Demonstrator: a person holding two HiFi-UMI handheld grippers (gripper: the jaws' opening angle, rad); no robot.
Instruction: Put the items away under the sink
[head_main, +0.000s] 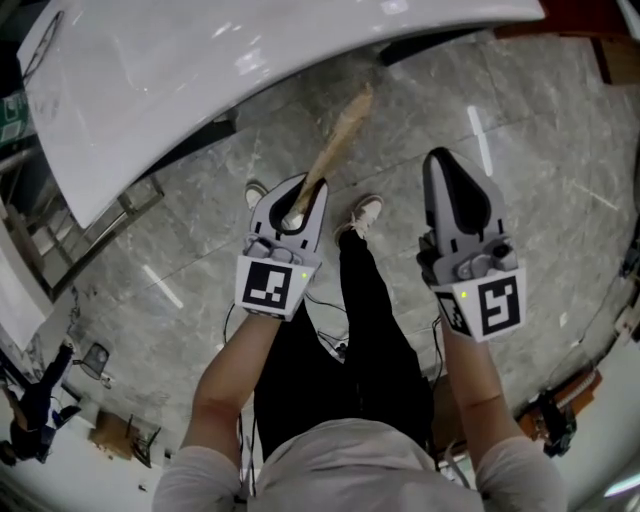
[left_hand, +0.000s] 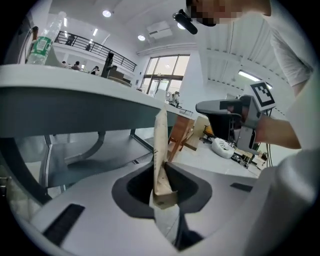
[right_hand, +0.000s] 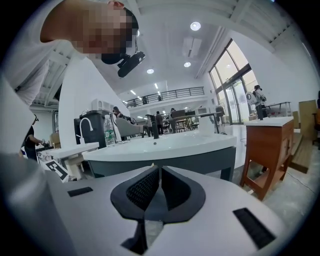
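Clamped tight in the left hand-held gripper (head_main: 298, 205): one flattened tan paper bag (head_main: 340, 135), long, narrow and creased, pointing far toward the white sink (head_main: 200, 70), held above the grey floor (head_main: 520, 130). Missing from the head view but plain in the left gripper view: the bag's folded end nipped between the jaws, plus one plastic bottle (left_hand: 41, 47) on the worktop (left_hand: 75, 75). At right, pressed together on nothing: the right hand-held gripper (head_main: 445, 165). Two hand-held grippers, one bag.

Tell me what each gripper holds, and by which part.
The left gripper has its fingers shut on a long tan paper item, pinched at its near end. The right gripper is shut and holds nothing.
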